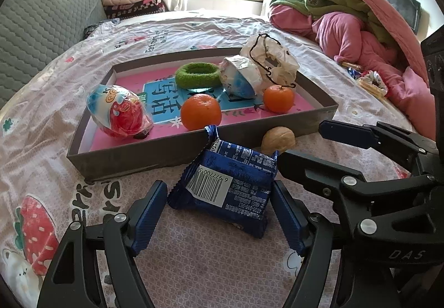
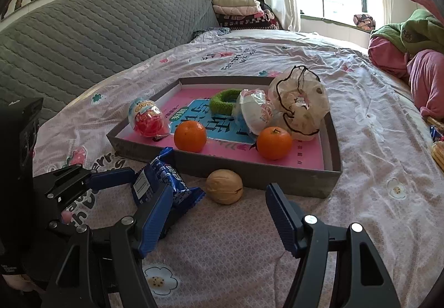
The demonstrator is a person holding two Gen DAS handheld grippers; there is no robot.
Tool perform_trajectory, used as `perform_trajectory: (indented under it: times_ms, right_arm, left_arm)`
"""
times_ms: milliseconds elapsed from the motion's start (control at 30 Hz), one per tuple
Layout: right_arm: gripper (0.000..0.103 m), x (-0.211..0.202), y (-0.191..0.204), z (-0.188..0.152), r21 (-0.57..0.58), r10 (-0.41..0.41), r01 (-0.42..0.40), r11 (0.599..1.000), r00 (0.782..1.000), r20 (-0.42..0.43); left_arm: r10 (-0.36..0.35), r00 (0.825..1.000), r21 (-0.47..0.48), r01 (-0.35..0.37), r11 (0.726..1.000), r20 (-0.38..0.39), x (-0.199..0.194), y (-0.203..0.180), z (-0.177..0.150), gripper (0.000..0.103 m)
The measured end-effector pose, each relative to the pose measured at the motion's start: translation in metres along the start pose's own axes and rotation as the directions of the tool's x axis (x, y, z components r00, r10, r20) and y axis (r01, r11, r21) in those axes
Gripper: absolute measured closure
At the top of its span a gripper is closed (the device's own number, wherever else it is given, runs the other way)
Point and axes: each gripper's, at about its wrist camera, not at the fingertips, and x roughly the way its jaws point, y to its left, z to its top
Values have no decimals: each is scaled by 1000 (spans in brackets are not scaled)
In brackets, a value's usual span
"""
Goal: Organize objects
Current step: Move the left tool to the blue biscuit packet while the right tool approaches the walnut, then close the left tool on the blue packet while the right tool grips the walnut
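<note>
A grey tray [image 1: 166, 152] [image 2: 277, 173] on the bed holds two oranges [image 1: 201, 111] [image 2: 274, 142], a toy egg [image 1: 119, 114] [image 2: 147, 121], a green ring [image 1: 197, 74], a wrapped cup [image 1: 240, 76] and a white scrunchie [image 1: 270, 58]. A blue snack packet [image 1: 227, 186] [image 2: 163, 177] leans on the tray's front wall. My left gripper [image 1: 219, 213] [image 2: 133, 183] is open, its fingers on either side of the packet. A walnut [image 1: 278, 139] [image 2: 224, 186] lies beside it. My right gripper [image 2: 219, 219] [image 1: 298, 147] is open just before the walnut.
A grey padded headboard [image 2: 97, 39] runs along the left. Pink and green bedding [image 1: 347, 22] is piled at the right, with small snack items [image 1: 370, 83] beside it. The patterned bedsheet [image 2: 374, 141] surrounds the tray.
</note>
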Motion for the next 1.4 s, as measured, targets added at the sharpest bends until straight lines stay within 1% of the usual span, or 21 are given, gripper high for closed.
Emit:
perform_trajectory:
  times_ms: [100,167,200,267,467,767,1067,1133,1200,1333,1400]
  right_arm:
    - [34,4,-2,1,16,-2,3,1000,1000,-10]
    - [34,6,-3,1,26,-9,9,1000,1000,-15]
    - [34,7,-3,1,32,-9,10,999,1000,-17]
    - [34,9,-4,1,41,-6,7,999,1000,-23]
    - [34,17,-5,1,55,-28,31,998,999,-42]
    - [35,25,-11,1,89,-48,54,995,997,-62]
    - [43,34,-5,4,79,-55,62,995,995,-81]
    - [48,37,-4,4,71,-71,78,994,993,-95]
    - [51,41,-3,4,63,-89,96,993,990,-108]
    - [54,41,-5,4,71,-88,96,993,990,-106]
    - [57,39,-7,3,84,-85,94,992,991,-103]
  left_arm:
    - [12,1000,-12,-12,1000,0,1,3,0,25]
    - [40,999,-25,-41,999,-14,4,6,0,25]
    - [41,999,-36,-42,998,-25,7,9,0,25]
    - [12,1000,-70,-14,997,-28,8,15,-1,25]
    - [20,1000,-52,-21,998,-22,7,13,-2,25]
    - [51,999,-70,-52,996,-15,4,22,-4,25]
    - [80,997,-74,-81,994,-16,5,30,-4,25]
    - [81,997,-86,-81,993,-14,4,33,-4,25]
    - [84,996,-99,-85,991,-15,4,37,-3,25]
    - [77,997,-137,-80,987,-22,6,45,-3,25]
    - [78,997,-140,-81,987,-23,7,45,-2,26]
